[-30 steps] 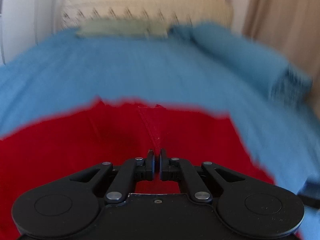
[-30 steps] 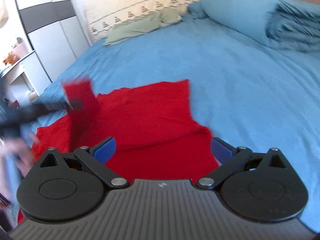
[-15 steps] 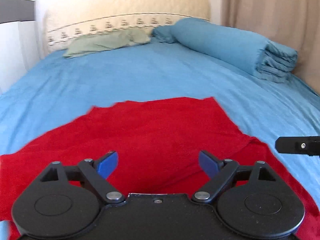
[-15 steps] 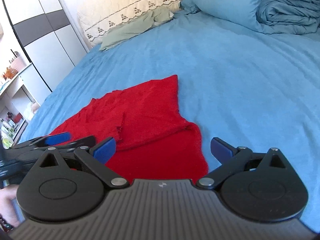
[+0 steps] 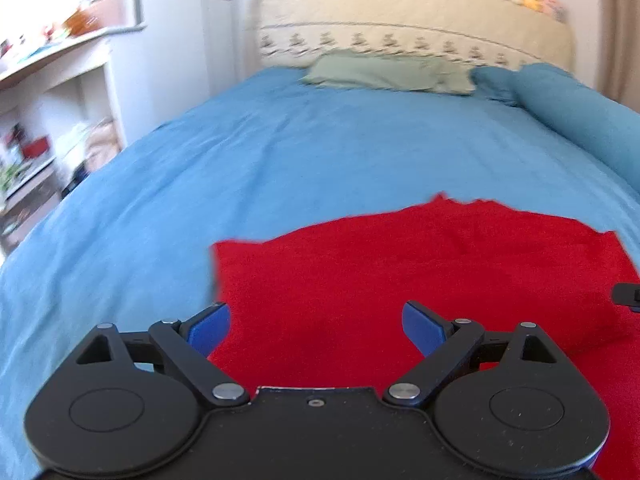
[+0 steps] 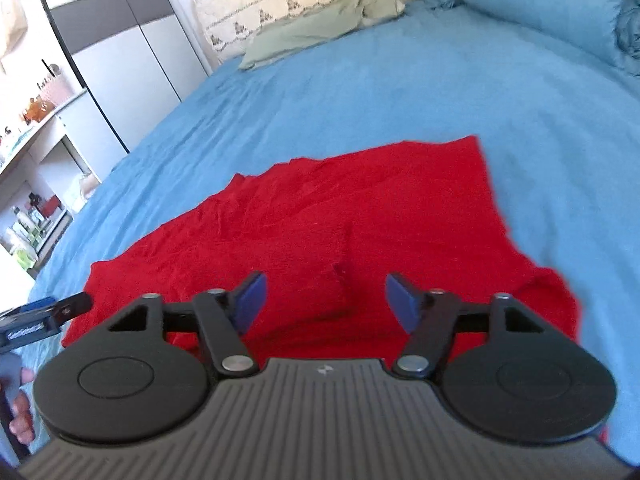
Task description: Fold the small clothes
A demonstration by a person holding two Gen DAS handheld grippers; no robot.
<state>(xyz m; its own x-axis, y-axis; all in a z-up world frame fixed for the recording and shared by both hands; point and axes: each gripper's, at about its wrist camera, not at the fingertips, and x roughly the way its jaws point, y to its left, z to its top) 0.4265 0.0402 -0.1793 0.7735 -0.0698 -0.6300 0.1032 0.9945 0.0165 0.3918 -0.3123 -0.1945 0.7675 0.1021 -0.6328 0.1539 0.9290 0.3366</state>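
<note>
A red garment lies spread on the blue bed sheet. It also shows in the right wrist view, with a fold ridge running down its middle. My left gripper is open and empty, just above the garment's near left corner. My right gripper is open and empty, over the garment's near edge by the fold ridge. The left gripper's tip pokes in at the left of the right wrist view.
A green pillow and a cream headboard stand at the far end. A rolled blue duvet lies along the right side. White shelves and a wardrobe stand left of the bed.
My left gripper opened and let go of the red garment, then swung left toward its left corner. The garment now lies flat. My right gripper moved closer over it.
</note>
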